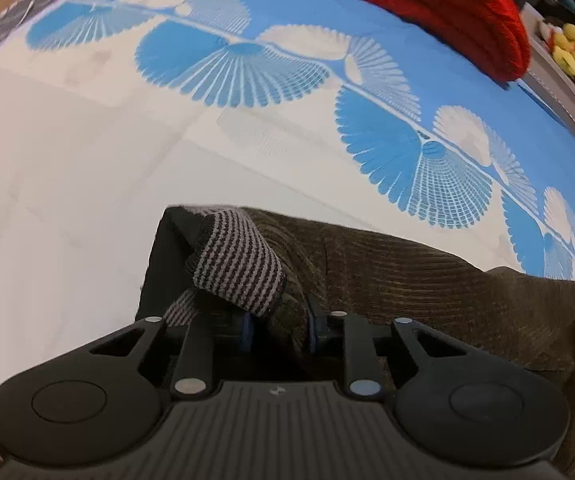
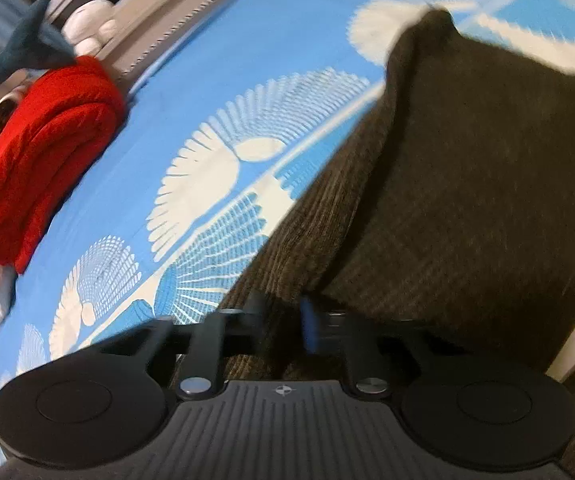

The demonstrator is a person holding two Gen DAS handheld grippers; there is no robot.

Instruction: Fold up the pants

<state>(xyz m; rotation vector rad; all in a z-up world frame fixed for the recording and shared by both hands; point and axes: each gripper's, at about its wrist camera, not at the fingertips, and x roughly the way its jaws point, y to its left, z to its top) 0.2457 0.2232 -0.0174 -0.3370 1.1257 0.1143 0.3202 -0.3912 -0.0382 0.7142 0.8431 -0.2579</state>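
Note:
Brown corduroy pants [image 1: 407, 280] lie on a bed sheet [image 1: 87, 160] printed with blue and white fans. A grey-and-black striped band [image 1: 239, 264] of the pants is flipped over at their left end. My left gripper [image 1: 279, 326] sits just below that band, and a bunch of brown cloth is pinched between its blue pads. In the right wrist view the pants [image 2: 467, 180] rise in a raised fold at the right. My right gripper [image 2: 283, 320] is shut on the cloth at the foot of that fold.
A folded red knitted garment [image 1: 447, 12] lies at the far side of the bed, and shows in the right wrist view as the red garment [image 2: 39, 160] at the left. Yellow plush toys [image 1: 571, 52] and a dark teal plush [image 2: 27, 48] sit beyond the bed edge.

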